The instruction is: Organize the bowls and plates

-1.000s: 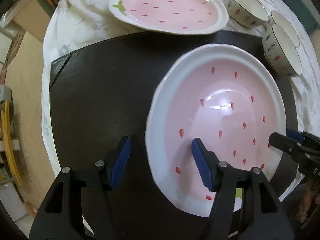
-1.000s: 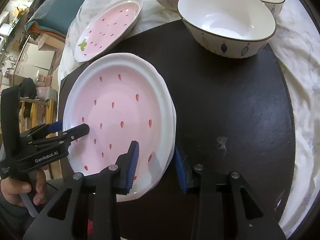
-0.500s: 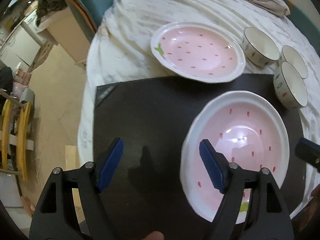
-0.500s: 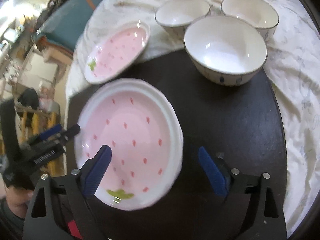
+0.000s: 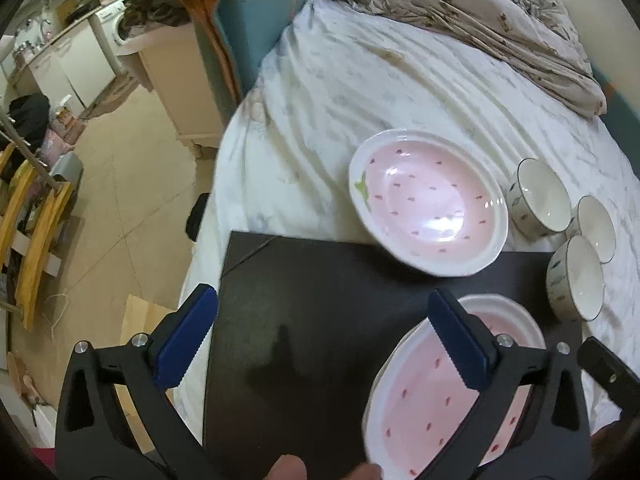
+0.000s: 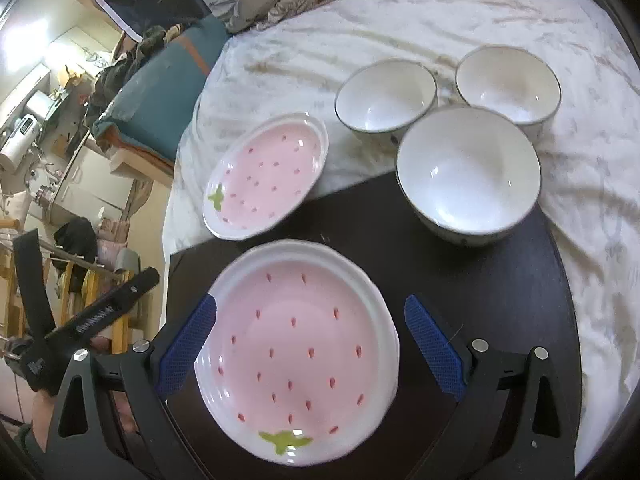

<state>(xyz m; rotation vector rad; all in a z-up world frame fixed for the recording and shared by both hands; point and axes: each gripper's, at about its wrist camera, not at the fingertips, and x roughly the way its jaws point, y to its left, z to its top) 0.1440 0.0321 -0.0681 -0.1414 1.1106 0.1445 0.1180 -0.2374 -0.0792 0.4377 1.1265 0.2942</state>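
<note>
A pink strawberry plate (image 6: 296,348) lies flat on the black board (image 6: 480,280), with a second rim showing under it. My right gripper (image 6: 310,346) hovers above it, jaws opening wide, pads clear of its rim on both sides. My left gripper (image 5: 320,340) is raised over the board's left part, jaws opening, nothing between them; the same plate (image 5: 440,396) sits under its right finger. Another strawberry plate (image 5: 428,208) rests half on the board's far edge, half on the sheet. Three white bowls (image 6: 468,176) (image 6: 386,96) (image 6: 508,84) cluster at the far right.
The board lies on a bed with a white crumpled sheet (image 5: 360,80) and a beige blanket (image 5: 500,20) at the back. The bed's left edge drops to a tiled floor (image 5: 120,200). The left gripper's body (image 6: 100,312) shows at the left of the right wrist view.
Both grippers have let go of the near plate's rim, opened wide and risen away. The plate stays flat on the black board.
</note>
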